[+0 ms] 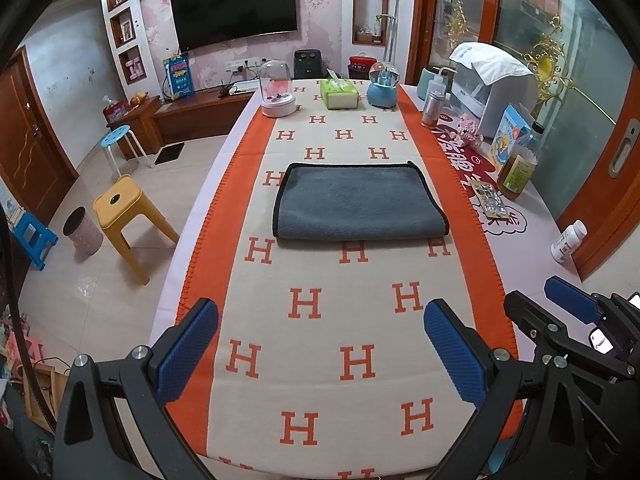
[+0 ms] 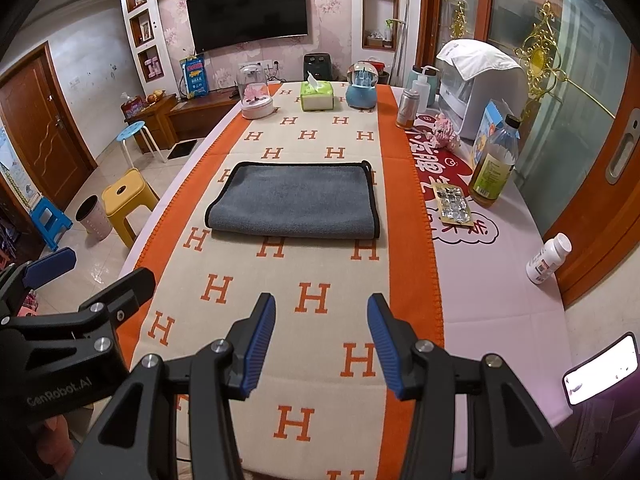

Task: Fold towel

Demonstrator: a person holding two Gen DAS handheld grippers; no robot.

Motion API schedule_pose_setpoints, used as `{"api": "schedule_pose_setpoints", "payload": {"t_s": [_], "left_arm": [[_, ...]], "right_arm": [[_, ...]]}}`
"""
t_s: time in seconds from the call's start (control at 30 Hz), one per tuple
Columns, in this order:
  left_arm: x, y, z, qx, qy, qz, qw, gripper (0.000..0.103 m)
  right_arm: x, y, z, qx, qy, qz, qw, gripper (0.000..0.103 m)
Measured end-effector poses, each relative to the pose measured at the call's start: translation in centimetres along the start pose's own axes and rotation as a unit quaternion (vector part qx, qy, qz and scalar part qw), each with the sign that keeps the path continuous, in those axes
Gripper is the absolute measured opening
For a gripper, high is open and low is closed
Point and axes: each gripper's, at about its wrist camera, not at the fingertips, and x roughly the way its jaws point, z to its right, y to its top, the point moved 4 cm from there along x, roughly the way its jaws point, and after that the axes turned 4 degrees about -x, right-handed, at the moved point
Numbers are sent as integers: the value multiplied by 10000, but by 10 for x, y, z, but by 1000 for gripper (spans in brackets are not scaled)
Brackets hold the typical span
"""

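A grey towel (image 1: 356, 202) with black trim lies folded flat on the orange and cream H-patterned cloth (image 1: 332, 320) in the middle of the table; it also shows in the right wrist view (image 2: 296, 200). My left gripper (image 1: 320, 348) is open and empty, held above the cloth well short of the towel. My right gripper (image 2: 322, 340) is open and empty, also short of the towel. The right gripper shows at the lower right of the left wrist view (image 1: 560, 308), and the left gripper at the left of the right wrist view (image 2: 80, 276).
A glass dome (image 1: 276, 88), a tissue box (image 1: 338, 94) and a snow globe (image 1: 384, 84) stand at the table's far end. An oil bottle (image 2: 494, 160), a blister pack (image 2: 454, 204), a white pill bottle (image 2: 548, 258) and a covered appliance (image 2: 480, 84) sit right. Stools (image 1: 120, 216) stand left.
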Motion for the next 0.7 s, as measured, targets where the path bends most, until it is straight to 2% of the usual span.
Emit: {"api": "schedule_pose_setpoints", "payload": {"t_s": [0.7], "left_arm": [[4,-4,-2,12,14,25,10000,102]], "right_arm": [[0,1,0,-3,-4,4,10000,48]]}}
